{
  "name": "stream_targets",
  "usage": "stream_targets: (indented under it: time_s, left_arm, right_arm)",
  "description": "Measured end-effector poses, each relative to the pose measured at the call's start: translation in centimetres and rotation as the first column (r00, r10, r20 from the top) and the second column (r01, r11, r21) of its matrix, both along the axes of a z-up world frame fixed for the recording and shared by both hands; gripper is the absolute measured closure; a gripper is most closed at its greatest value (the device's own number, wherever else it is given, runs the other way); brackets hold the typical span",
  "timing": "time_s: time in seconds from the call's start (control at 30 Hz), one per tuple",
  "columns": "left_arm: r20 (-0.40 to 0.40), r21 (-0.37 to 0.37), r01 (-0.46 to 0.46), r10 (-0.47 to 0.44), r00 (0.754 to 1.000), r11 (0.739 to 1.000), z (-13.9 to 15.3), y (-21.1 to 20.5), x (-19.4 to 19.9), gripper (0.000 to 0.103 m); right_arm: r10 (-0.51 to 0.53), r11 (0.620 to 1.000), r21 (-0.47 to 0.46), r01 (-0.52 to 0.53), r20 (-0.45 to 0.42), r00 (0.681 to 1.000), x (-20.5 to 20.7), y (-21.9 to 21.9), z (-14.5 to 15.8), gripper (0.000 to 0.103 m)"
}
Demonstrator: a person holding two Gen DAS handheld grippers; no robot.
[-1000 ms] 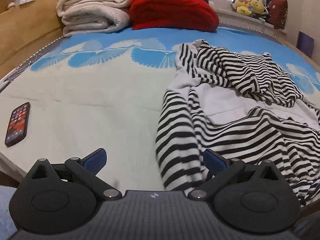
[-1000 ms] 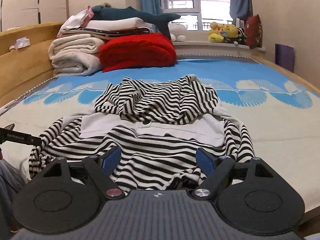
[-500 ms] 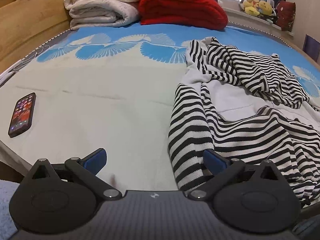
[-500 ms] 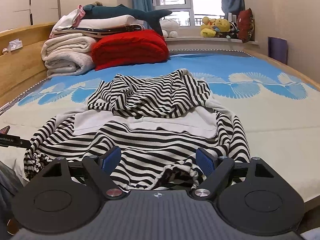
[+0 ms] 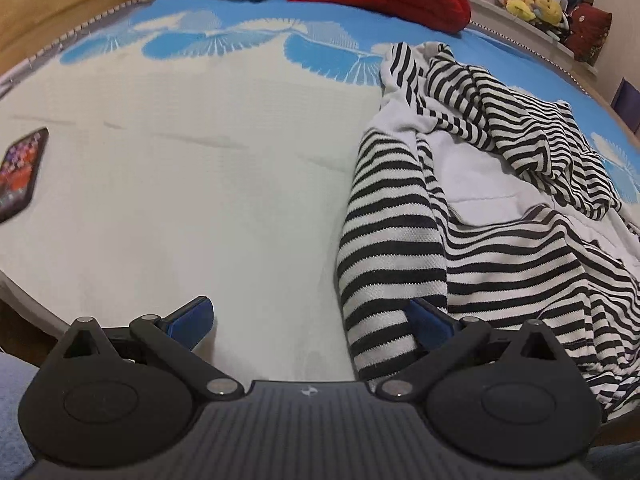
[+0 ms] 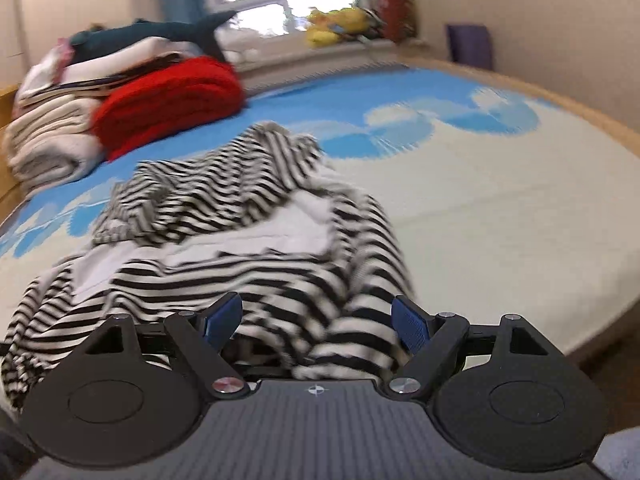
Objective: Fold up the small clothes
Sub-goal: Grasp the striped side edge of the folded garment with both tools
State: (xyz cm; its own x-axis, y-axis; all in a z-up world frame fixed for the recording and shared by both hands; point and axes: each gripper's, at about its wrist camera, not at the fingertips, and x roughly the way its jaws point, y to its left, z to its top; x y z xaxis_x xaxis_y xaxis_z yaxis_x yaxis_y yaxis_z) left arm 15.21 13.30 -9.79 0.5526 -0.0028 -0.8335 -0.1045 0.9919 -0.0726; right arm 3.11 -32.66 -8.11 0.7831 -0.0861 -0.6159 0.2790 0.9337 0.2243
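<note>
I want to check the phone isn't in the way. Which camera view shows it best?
The left wrist view: the phone lies at the left edge of the mattress, screen lit, well apart from the striped garment. The right wrist view is blurred and does not show the phone at all.

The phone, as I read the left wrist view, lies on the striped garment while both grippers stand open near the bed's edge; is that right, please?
Not quite: the phone lies on the bare mattress cover, well apart from the striped garment, as the left wrist view shows. The rest holds: the left gripper and right gripper both stand open near the bed's edge.
</note>
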Motion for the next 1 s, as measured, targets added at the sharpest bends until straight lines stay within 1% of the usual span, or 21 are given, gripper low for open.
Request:
stream_targets:
  time_s: [0.13,0.17,0.23,0.27,0.33,0.37,0.4,0.43,0.47,0.5,0.57,0.6,0.7,0.77,0.87,1.0]
  left_arm:
    - [-0.025,-0.074,0.021,-0.023,0.999,0.997,-0.2,-0.2,0.2,0.000]
    - [-0.033,-0.102,0.028,-0.031,0.999,0.994,-0.3,-0.2,0.3,0.000]
    - [-0.057,-0.152,0.043,-0.052,0.997,0.987,-0.6,-0.4,0.5,0.000]
    - [-0.073,-0.168,0.046,-0.059,0.996,0.985,-0.9,-0.5,0.8,0.000]
    - [-0.088,-0.155,0.051,-0.066,0.994,0.987,-1.2,-1.0,1.0,0.000]
    - [-0.086,-0.143,0.062,-0.075,0.993,0.988,-1.1,-1.2,1.0,0.006]
    - [-0.073,-0.136,0.082,-0.093,0.993,0.987,-0.9,-1.4,0.8,0.034]
    - [-0.059,-0.134,0.110,-0.119,0.991,0.985,-0.7,-1.6,0.6,0.057]
    - [-0.051,-0.152,0.150,-0.159,0.986,0.977,-0.5,-1.8,0.4,0.100]
    - [-0.043,-0.166,0.156,-0.165,0.985,0.974,-0.3,-1.8,0.1,0.099]
    - [-0.018,-0.144,0.173,-0.178,0.984,0.974,0.4,-1.9,-0.9,0.100]
    - [-0.005,-0.146,0.185,-0.188,0.982,0.972,0.8,-1.9,-1.4,0.100]
    - [0.033,-0.178,0.215,-0.213,0.977,0.960,2.4,-1.0,-3.6,0.100]
    - [0.041,-0.213,0.227,-0.223,0.974,0.950,3.1,-0.2,-5.4,0.100]
    - [0.024,-0.289,0.226,-0.229,0.973,0.930,4.3,1.2,-8.3,0.100]
    - [0.040,-0.363,0.229,-0.230,0.972,0.903,6.8,2.9,-12.1,0.100]
  right_arm:
    - [-0.075,0.994,0.069,0.081,-0.078,0.994,0.3,-2.0,-1.5,0.020]
    - [-0.087,0.990,0.102,0.096,-0.097,0.992,0.5,-2.5,-1.8,0.019]
    - [-0.071,0.977,0.192,0.094,-0.126,0.990,1.0,-3.0,-2.7,0.019]
    - [-0.067,0.971,0.218,0.096,-0.137,0.988,1.2,-3.1,-3.0,0.019]
    - [-0.056,0.961,0.260,0.095,-0.154,0.987,1.7,-3.2,-3.8,0.019]
    - [-0.049,0.960,0.265,0.089,-0.155,0.987,1.9,-3.1,-3.9,0.026]
    - [-0.031,0.965,0.254,0.068,-0.147,0.989,1.9,-3.0,-3.8,0.059]
    - [-0.002,0.969,0.244,0.036,-0.137,0.991,2.0,-2.7,-3.8,0.078]
    - [0.008,0.971,0.238,0.025,-0.135,0.991,1.9,-2.6,-3.6,0.084]
    - [0.006,0.973,0.228,0.024,-0.128,0.992,1.7,-2.6,-3.4,0.088]
    - [0.005,0.977,0.213,0.017,-0.103,0.995,1.0,-2.6,-2.8,0.090]
    - [-0.001,0.976,0.215,0.020,-0.090,0.996,0.6,-2.7,-2.4,0.090]
    - [-0.019,0.967,0.253,0.028,-0.039,0.999,-1.9,-3.4,-0.7,0.091]
    - [-0.010,0.961,0.278,0.009,0.001,1.000,-4.0,-3.6,0.8,0.091]
    - [0.010,0.959,0.283,-0.019,0.036,0.999,-7.7,-3.6,3.1,0.091]
    - [0.013,0.943,0.332,-0.026,0.042,0.999,-12.6,-4.3,6.0,0.091]
